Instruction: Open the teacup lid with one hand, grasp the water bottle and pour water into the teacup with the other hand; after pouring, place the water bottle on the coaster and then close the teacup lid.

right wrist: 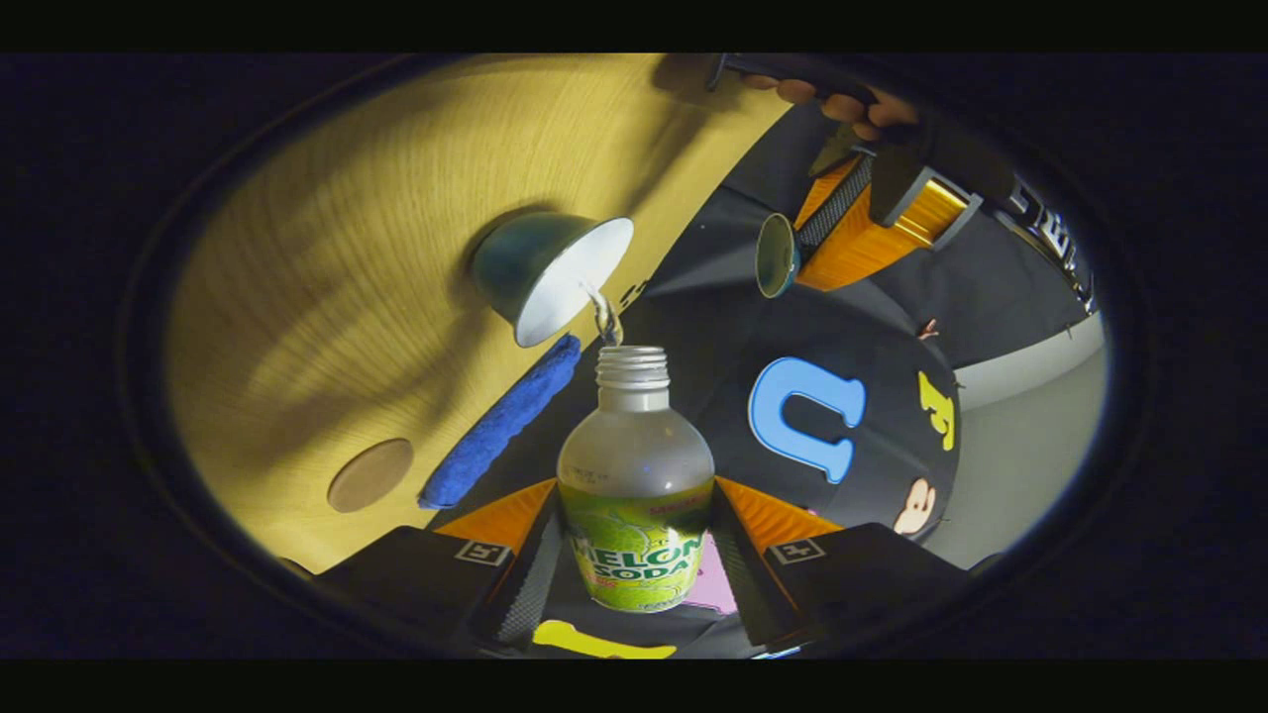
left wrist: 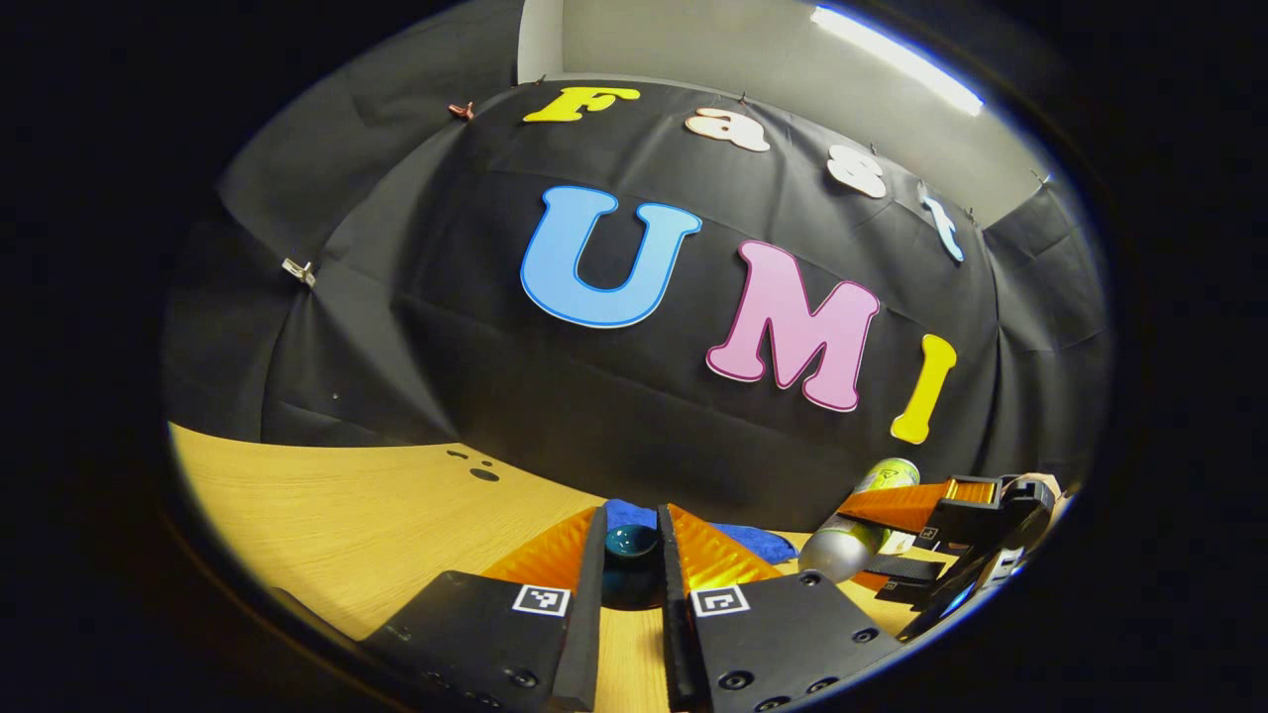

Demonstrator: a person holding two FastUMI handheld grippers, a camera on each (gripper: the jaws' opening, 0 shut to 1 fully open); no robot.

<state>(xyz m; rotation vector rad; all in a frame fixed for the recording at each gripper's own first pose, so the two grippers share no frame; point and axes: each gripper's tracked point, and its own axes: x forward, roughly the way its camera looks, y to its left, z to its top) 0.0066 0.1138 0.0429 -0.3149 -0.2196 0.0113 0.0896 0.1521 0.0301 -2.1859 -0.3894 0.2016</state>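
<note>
Two tools share the work at this moment. Nearest in the right gripper view, the right tool (right wrist: 634,555) is closed on the water bottle (right wrist: 636,475), both fingers pressing the labelled lower body, with the bottle tipped so that a thin stream of water (right wrist: 605,317) leaves the open threaded neck toward the teacup (right wrist: 548,274). The bottle appears light and thin-walled; the judgement is that a grasp low on the label band, as here, gives purchase without crushing, though the frosted shoulder looks slippery. The teacup stands on the wooden counter (right wrist: 347,297), apparently glazed ceramic, hence rigid and fragile. Beside it lie a blue cloth (right wrist: 500,426) and, farther along, the round coaster (right wrist: 370,474). In the left gripper view, the left tool (left wrist: 632,555) is closed on the teacup lid (left wrist: 632,543), held by its knob, clear of the cup; the lid is small, smooth and likely to chip if dropped.
</note>
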